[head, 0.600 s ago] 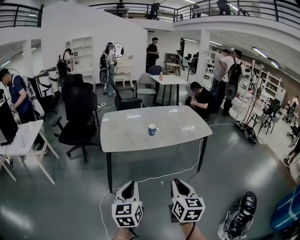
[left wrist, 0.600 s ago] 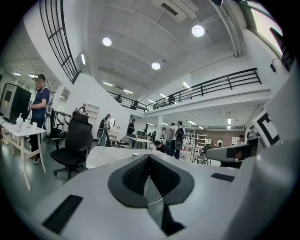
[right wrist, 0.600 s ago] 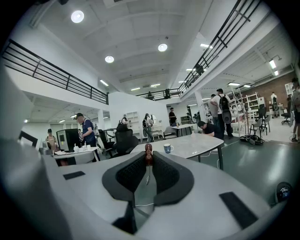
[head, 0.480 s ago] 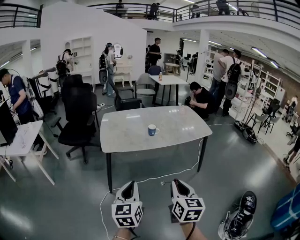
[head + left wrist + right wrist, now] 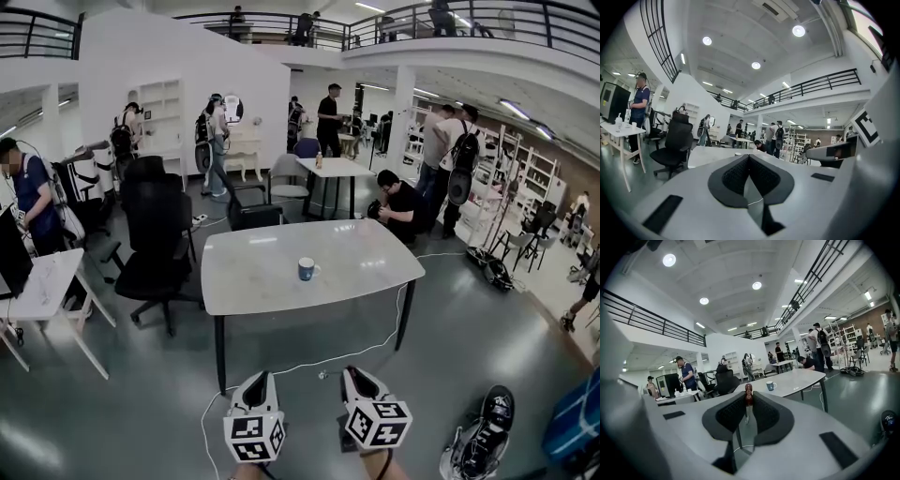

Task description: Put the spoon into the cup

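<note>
Right gripper (image 5: 749, 401): jaws clenched on the spoon (image 5: 748, 392). The brown handle end pokes up just past the pads and a thin shaft runs down between them (bowl end not visible, can't tell which way it faces). Pinching it near the end looks deliberate, since it leaves the rest of the spoon free to drop into a cup.

Left gripper (image 5: 749, 158): pads pressed together, nothing between them. It's idle, parked beside the right one. This looks like a one-hand job.

Head view shows both grippers (image 5: 260, 378) (image 5: 359, 372) held low and close to the body, pointing roughly level toward the table, over bare floor. A white cable (image 5: 375, 342) loops across the floor between the person and the table (trip risk on approach).

Table (image 5: 253, 277) is well apart from the grippers, not within reach. Cup (image 5: 307, 270) stands upright near the middle of the top, alone, opening up and handle to its right. It's also visible in the right gripper view (image 5: 771, 386), just right of the jaw line.

My read: carry phase, insertion not started. Next step is to walk up and line the spoon over the cup mouth.

Beyond that: black office chair (image 5: 155, 234) and people at other tables, none of it involved.
</note>
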Available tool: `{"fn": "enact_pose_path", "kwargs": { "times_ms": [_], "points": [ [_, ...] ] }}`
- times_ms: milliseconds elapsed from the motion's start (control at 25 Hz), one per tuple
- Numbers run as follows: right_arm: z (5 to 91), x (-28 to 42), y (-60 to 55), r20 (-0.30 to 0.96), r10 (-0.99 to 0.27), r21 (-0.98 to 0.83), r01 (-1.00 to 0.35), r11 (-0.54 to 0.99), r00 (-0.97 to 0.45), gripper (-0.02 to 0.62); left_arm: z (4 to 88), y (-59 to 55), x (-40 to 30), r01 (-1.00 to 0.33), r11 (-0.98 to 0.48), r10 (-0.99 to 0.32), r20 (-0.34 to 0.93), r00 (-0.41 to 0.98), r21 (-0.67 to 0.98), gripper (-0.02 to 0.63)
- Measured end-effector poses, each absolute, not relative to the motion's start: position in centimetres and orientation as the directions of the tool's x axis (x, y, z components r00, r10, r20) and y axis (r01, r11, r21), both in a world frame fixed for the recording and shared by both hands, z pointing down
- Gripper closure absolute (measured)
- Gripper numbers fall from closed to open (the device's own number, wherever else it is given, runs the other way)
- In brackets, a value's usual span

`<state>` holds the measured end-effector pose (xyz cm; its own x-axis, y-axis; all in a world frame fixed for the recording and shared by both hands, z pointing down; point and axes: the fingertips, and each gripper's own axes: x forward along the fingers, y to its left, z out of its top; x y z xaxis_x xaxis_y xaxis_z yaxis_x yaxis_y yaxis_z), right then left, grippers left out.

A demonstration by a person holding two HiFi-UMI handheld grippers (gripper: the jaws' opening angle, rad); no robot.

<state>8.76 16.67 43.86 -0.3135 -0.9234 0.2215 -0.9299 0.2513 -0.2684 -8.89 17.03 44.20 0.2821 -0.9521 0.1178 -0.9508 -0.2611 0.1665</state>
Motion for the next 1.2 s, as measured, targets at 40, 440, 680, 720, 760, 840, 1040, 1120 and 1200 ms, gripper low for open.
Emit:
{"fn": "enact_pose_path", "kwargs": {
  "times_ms": [40, 440, 680, 720, 760, 840, 1040, 1120, 1200],
  "points": [
    [43.9, 8.7, 16.6, 0.220, -0.925, -0.267, -0.931, 0.248, -0.309, 0.531, 44.2, 16.9, -9.1, -0.951, -0.261, -0.952, 0.117, 0.282, 0.166, 0.588],
    [44.6, 9.5, 15.6, 0.227, -0.938, -0.264, -0.944, 0.199, -0.261, 0.531, 45.3, 14.9, -10.5, -0.952, -0.241, -0.955, 0.129, 0.267, 0.187, 0.588],
    [44.9, 10.5, 12.9, 0.220, -0.941, -0.274, -0.942, 0.192, -0.256, 0.531, 46.1, 12.4, -9.3, -0.950, -0.252, -0.950, 0.141, 0.279, 0.181, 0.588],
    [44.9, 10.5, 12.2, 0.220, -0.941, -0.275, -0.942, 0.194, -0.258, 0.531, 46.1, 11.8, -9.2, -0.951, -0.254, -0.949, 0.143, 0.280, 0.179, 0.588],
    [44.9, 10.4, 11.4, 0.219, -0.940, -0.277, -0.941, 0.196, -0.260, 0.531, 46.1, 11.1, -9.1, -0.951, -0.254, -0.949, 0.144, 0.280, 0.176, 0.588],
    [44.8, 10.5, 9.7, 0.213, -0.940, -0.280, -0.939, 0.201, -0.265, 0.531, 46.0, 9.5, -9.1, -0.953, -0.249, -0.950, 0.146, 0.275, 0.170, 0.588],
    [44.6, 11.2, 4.5, 0.195, -0.940, -0.289, -0.932, 0.217, -0.279, 0.531, 45.6, 4.9, -8.6, -0.959, -0.231, -0.957, 0.142, 0.254, 0.162, 0.588],
    [44.2, 11.4, 2.4, 0.193, -0.937, -0.288, -0.930, 0.230, -0.291, 0.531, 45.2, 3.0, -8.3, -0.961, -0.224, -0.959, 0.140, 0.247, 0.159, 0.588],
    [43.8, 11.8, 0.4, 0.186, -0.936, -0.289, -0.927, 0.239, -0.300, 0.531, 44.9, 1.1, -7.9, -0.964, -0.218, -0.961, 0.136, 0.239, 0.155, 0.588]
  ]
}}
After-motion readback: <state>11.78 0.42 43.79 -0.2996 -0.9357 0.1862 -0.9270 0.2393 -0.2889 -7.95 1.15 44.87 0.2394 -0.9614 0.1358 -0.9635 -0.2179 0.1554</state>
